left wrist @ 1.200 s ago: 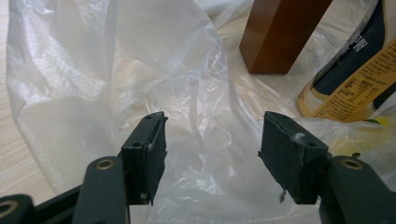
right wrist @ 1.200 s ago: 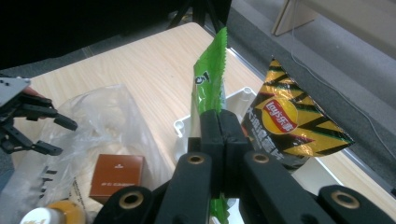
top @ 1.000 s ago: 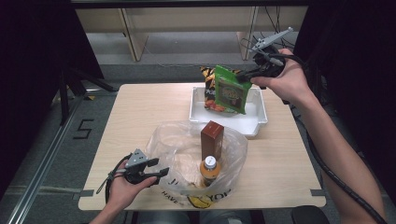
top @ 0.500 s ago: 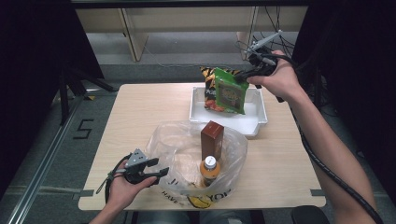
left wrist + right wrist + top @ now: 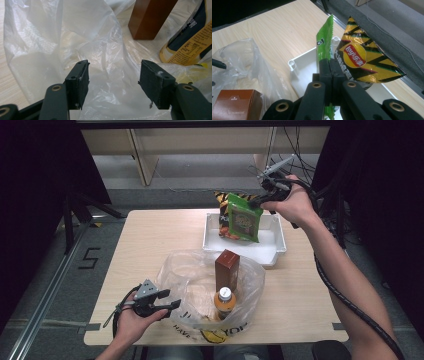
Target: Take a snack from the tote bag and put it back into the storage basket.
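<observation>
Green snack bag, pinched in right tool

"Lay's" on yellow chip bag, "5" on floor.

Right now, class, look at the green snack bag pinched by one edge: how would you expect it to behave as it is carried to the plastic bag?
The green snack bag hangs from the right gripper by its top edge alone, so it is probably light. It looks puffy and thin, so it will likely swing and crumple if squeezed. Its glossy film may slip between the jaws.
</observation>
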### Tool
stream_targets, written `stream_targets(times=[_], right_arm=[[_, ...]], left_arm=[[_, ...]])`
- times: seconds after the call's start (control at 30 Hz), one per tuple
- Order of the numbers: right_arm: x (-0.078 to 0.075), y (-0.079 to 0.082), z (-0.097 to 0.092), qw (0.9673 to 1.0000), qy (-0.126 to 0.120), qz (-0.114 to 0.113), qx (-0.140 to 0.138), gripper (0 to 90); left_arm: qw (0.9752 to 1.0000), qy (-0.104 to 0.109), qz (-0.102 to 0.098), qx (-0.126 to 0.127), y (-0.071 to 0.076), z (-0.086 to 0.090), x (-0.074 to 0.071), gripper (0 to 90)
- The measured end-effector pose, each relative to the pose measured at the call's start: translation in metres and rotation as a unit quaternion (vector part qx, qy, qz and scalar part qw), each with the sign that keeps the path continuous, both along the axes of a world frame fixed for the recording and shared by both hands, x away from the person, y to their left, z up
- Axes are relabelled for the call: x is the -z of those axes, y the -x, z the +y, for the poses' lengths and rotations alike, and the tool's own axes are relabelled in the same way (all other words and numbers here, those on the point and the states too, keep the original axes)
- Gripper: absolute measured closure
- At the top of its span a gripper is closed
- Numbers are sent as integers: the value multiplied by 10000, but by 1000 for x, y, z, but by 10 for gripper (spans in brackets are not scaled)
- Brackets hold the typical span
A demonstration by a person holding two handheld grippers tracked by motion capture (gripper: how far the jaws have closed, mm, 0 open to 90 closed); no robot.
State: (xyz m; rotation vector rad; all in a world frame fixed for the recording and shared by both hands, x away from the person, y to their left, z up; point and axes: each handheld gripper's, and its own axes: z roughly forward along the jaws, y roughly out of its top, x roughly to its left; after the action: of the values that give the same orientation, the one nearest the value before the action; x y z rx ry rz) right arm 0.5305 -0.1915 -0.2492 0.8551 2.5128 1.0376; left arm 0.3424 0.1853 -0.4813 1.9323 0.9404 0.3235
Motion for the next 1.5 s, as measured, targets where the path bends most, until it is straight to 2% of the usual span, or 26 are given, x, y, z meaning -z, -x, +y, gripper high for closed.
stream_targets(times=[0.1, 0.17, 0.23, 0.27, 0.33, 0.4, 0.43, 0.57, 0.6, 0.67, 0.77, 0.8, 0.83, 0.87, 0.9, 0.93, 0.97, 1.1, 1.13, 1.17, 1.2, 1.27, 1.33, 1.37, 1.4, 1.5], right_arm=[[5, -5, 1, 9999, 49, -84, -22, 900], [7, -8, 3, 10000, 38, 28, -5, 900], [12, -12, 2, 9999, 95, -47, -56, 900], [13, -12, 4, 10000, 20, 76, 30, 900], [17, -15, 3, 10000, 79, 39, -15, 900], [22, -18, 5, 10000, 8, 13, 81, 900], [22, -20, 3, 9999, 62, 84, 3, 900], [32, -24, 5, 9998, 1, 156, 137, 900], [32, -25, 5, 9997, 99, 211, 114, 900], [38, -27, 6, 9997, 70, 175, 163, 900], [45, -32, 5, 9996, 156, 198, 80, 900], [48, -31, 7, 9994, 61, 279, 185, 900], [49, -33, 6, 9995, 150, 258, 142, 900], [52, -32, 8, 9992, 106, 283, 279, 900], [52, -34, 6, 9992, 185, 337, 110, 900], [56, -35, 7, 9995, 135, 268, 112, 900], [56, -36, 7, 9990, 170, 376, 179, 900], [64, -38, 10, 9988, 209, 403, 167, 900], [65, -37, 11, 9982, 220, 492, 247, 900], [69, -39, 12, 9989, 147, 411, 187, 900], [69, -40, 11, 9982, 281, 502, 176, 900], [73, -41, 12, 9984, 298, 434, 201, 900], [78, -42, 13, 9983, 255, 488, 201, 900], [80, -44, 13, 9977, 319, 548, 228, 900], [81, -45, 12, 9982, 315, 504, 122, 900], [84, -48, 12, 9982, 339, 466, 137, 900]], left_arm=[[9999, 60, 65, -54, 1, -1, 0, 399], [9999, 63, 78, -38, 1, 0, 0, 400], [9999, 65, 63, -59, 1, -1, 0, 400], [9999, 63, 70, -49, 1, -1, 1, 400], [9999, 68, 70, -49, 1, -1, 1, 400], [9999, 77, 74, -37, 1, -1, 0, 400], [9999, 61, 97, -15, 0, 0, 0, 400], [9999, 74, 66, -41, 0, -1, 1, 400], [9999, 73, 67, -35, 0, -1, 1, 400], [10000, -3, 7, 16, 0, 0, 0, 400], [10000, 22, 1, 10, 0, 0, 1, 400], [9999, 77, 58, -45, 1, -1, 1, 400], [9999, 80, 62, -43, 1, -1, 1, 400], [9999, 83, 62, -44, 1, -1, 1, 400], [9999, 80, 62, -40, 1, -1, 1, 400], [10000, 60, 45, -24, 0, -1, 1, 400], [10000, 23, -1, 17, 0, 0, 1, 400], [10000, 29, -6, 5, 0, 0, 0, 401], [10000, 32, 2, 23, 0, 0, 0, 401], [10000, 30, 9, 28, 0, 0, 0, 401], [10000, 31, -8, 5, 0, 0, 0, 401], [10000, 25, -3, 15, 0, 0, 0, 401], [10000, 29, -4, 14, 0, 0, 0, 400], [10000, 19, 10, 27, 0, 0, 0, 401], [10000, 21, 22, 49, 0, 0, 0, 401], [10000, 28, -7, 24, 0, -1, 0, 401]])
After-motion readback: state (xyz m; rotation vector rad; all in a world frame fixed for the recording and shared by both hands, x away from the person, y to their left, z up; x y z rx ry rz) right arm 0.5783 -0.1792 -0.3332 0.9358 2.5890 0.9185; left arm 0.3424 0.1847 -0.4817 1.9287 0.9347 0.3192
